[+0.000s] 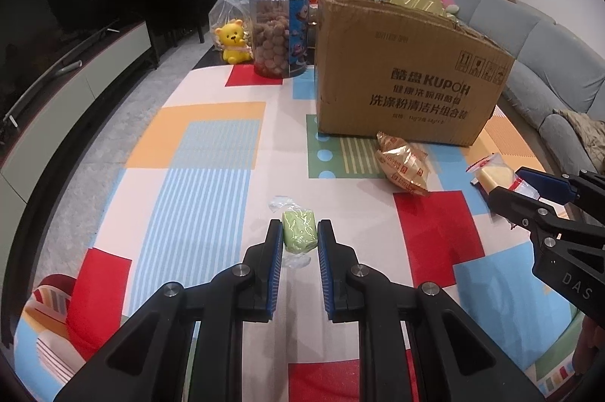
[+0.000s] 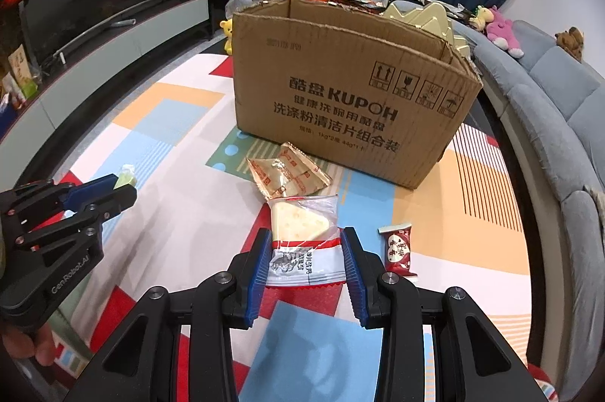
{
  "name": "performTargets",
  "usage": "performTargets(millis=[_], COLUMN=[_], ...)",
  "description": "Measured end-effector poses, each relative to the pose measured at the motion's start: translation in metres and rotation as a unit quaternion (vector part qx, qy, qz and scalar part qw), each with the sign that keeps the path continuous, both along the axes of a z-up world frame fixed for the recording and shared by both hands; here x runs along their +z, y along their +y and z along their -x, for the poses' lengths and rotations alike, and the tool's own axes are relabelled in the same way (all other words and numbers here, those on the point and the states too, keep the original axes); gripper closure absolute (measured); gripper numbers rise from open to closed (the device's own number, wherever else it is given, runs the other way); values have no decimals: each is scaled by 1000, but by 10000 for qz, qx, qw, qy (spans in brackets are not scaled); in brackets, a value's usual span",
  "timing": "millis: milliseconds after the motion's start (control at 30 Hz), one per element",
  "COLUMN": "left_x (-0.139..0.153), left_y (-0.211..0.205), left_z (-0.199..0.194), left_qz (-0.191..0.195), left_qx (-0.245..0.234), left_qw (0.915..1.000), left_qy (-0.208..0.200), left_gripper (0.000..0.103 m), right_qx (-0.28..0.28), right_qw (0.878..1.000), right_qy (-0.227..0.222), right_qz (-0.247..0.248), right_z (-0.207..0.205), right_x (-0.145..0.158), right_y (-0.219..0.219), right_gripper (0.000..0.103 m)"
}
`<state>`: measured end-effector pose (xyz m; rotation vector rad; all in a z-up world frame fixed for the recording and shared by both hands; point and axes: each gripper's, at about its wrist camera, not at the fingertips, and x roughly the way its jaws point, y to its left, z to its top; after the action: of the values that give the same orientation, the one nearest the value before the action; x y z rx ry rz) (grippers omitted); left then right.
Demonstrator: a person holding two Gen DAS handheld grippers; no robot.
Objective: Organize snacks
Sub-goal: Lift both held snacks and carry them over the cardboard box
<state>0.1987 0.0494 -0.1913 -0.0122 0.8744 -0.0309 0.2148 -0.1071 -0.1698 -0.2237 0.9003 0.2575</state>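
Grippers at lower centre of each wrist view: your left gripper (image 1: 300, 235) clamps the green wrapped sweet (image 1: 300, 230), and your right gripper (image 2: 307, 251) grips the cracker packet (image 2: 302, 239). Cardboard box (image 2: 340, 92) stands at upper centre on the patterned tablecloth (image 2: 162, 122), gold snack bag (image 2: 287, 175) just before it, red packet (image 2: 399, 251) at right.
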Motion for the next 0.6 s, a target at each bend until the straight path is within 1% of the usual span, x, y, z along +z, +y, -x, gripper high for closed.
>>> performTargets(millis=[300, 600], left_x=[22, 52], left_y=[-8, -14], left_z=[1, -8], left_qz=[12, 85], left_qx=[12, 45], left_qw=[10000, 9996], left_qy=[-91, -248], left_gripper=[84, 84], right_qx=[-16, 26], right_qw=[9999, 9993], right_qy=[-135, -366], right_qz=[-57, -119], right_z=[0, -6], right_x=[27, 61], right_y=[-7, -11], right_gripper=[65, 65])
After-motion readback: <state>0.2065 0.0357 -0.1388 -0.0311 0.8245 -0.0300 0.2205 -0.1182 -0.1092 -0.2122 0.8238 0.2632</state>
